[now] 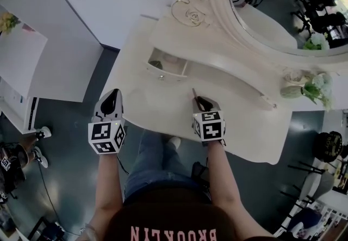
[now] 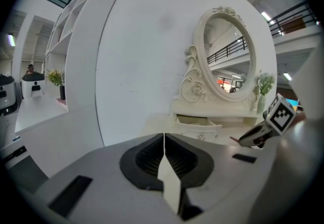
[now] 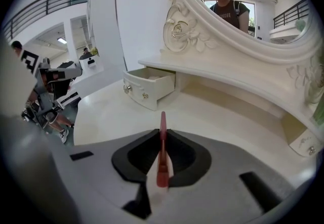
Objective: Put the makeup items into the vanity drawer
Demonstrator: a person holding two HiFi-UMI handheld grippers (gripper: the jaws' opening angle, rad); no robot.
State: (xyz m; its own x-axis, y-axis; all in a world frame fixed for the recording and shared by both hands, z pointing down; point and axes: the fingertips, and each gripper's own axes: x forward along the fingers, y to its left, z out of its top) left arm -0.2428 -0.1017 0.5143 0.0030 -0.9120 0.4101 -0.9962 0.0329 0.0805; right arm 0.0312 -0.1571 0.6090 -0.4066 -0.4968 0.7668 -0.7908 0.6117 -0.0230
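Note:
My right gripper [image 1: 202, 103] hovers over the cream vanity top [image 1: 157, 109], near its front edge, shut on a thin red makeup pencil [image 1: 194, 93]. In the right gripper view the pencil [image 3: 163, 122] stands pinched between the closed jaws, and its tip points toward the open drawer [image 3: 147, 86]. The drawer [image 1: 163, 68] is pulled out at the vanity's left end, with a small dark item inside. My left gripper [image 1: 110, 99] hangs off the table's left edge, shut with nothing in it. The left gripper view shows the drawer [image 2: 198, 126] ahead and the right gripper [image 2: 258, 134] at right.
An oval mirror [image 1: 272, 11] in a carved frame rises behind the vanity top. A vase of flowers [image 1: 304, 90] stands at the right end, and a closed small drawer [image 1: 270, 105] sits below it. White shelving [image 1: 32, 66] stands at left.

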